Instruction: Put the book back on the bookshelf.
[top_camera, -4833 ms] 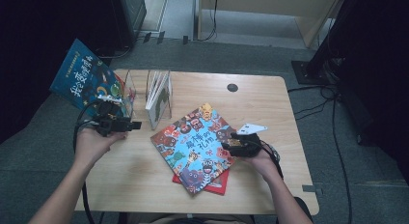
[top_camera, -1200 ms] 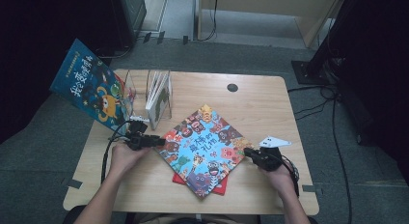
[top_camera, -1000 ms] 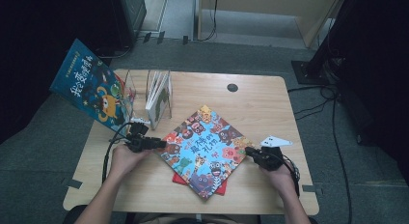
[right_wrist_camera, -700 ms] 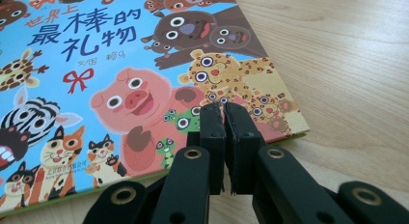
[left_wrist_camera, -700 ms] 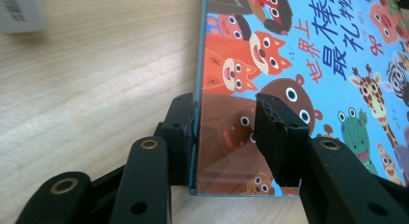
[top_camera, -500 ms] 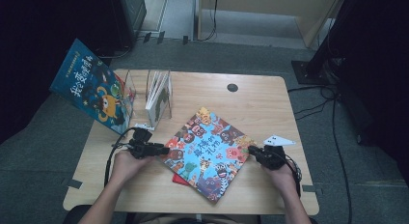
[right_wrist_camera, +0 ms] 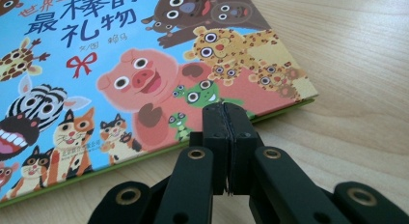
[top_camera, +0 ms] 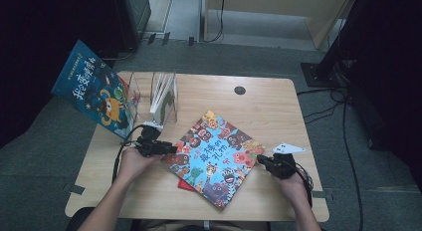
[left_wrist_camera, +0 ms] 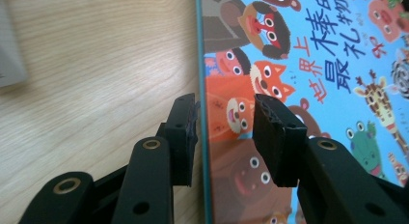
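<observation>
Blue animal picture book flat mid-worktop, atop red book | left tongs parted astride its edge, unclamped | right tongs clenched empty at its corner | step: grasping | next: pinch edge, lift.

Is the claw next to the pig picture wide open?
No, in the right gripper view the right gripper has its two black jaws pressed together with nothing between them, at the edge of the animal picture book.
</observation>
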A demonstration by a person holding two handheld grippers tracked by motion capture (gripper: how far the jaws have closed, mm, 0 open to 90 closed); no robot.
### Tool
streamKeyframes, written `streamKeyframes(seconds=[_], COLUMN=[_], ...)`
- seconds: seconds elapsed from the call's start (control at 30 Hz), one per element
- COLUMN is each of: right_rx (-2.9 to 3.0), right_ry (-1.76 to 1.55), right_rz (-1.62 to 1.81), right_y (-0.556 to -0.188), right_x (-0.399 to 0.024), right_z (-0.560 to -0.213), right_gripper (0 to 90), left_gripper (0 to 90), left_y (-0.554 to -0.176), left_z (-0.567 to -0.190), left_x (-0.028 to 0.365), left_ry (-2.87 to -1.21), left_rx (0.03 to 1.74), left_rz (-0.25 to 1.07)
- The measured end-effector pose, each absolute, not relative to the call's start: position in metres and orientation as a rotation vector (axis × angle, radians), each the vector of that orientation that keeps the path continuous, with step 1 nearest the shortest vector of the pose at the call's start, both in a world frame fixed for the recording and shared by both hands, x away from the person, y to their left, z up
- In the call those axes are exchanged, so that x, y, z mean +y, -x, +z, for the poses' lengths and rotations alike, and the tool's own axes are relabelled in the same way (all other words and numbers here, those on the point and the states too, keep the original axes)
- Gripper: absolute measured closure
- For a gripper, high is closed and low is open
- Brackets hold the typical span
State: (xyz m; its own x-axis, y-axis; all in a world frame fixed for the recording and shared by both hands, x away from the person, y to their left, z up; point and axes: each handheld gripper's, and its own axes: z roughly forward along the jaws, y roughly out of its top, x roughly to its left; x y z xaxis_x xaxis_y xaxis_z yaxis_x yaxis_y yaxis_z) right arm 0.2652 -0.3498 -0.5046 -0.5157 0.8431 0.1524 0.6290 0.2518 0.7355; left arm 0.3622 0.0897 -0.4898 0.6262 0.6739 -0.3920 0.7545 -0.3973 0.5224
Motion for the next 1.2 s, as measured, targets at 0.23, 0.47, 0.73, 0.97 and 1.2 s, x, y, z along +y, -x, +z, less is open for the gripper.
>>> streamKeyframes(seconds=[0.23, 0.47, 0.73, 0.97, 1.2], right_rx=[2.282, 2.263, 2.212, 2.198, 2.227], right_ry=[-1.354, -1.361, -1.396, -1.387, -1.388], right_rz=[1.132, 1.133, 1.132, 1.121, 1.125], right_y=[-0.257, -0.26, -0.27, -0.273, -0.272], right_x=[-0.343, -0.343, -0.347, -0.345, -0.346], right_z=[-0.505, -0.506, -0.507, -0.508, -0.509], right_gripper=[89.4, 90.0, 90.0, 90.0, 90.0], left_gripper=[59.7, 59.1, 57.3, 49.7, 43.3], left_y=[-0.365, -0.361, -0.351, -0.355, -0.36], left_z=[-0.492, -0.493, -0.492, -0.492, -0.496], left_x=[0.084, 0.084, 0.078, 0.072, 0.075], left_ry=[-2.171, -2.154, -2.191, -2.209, -2.185], left_rx=[1.107, 1.13, 1.105, 1.086, 1.092], left_rz=[-0.172, -0.207, -0.2, -0.168, -0.171])
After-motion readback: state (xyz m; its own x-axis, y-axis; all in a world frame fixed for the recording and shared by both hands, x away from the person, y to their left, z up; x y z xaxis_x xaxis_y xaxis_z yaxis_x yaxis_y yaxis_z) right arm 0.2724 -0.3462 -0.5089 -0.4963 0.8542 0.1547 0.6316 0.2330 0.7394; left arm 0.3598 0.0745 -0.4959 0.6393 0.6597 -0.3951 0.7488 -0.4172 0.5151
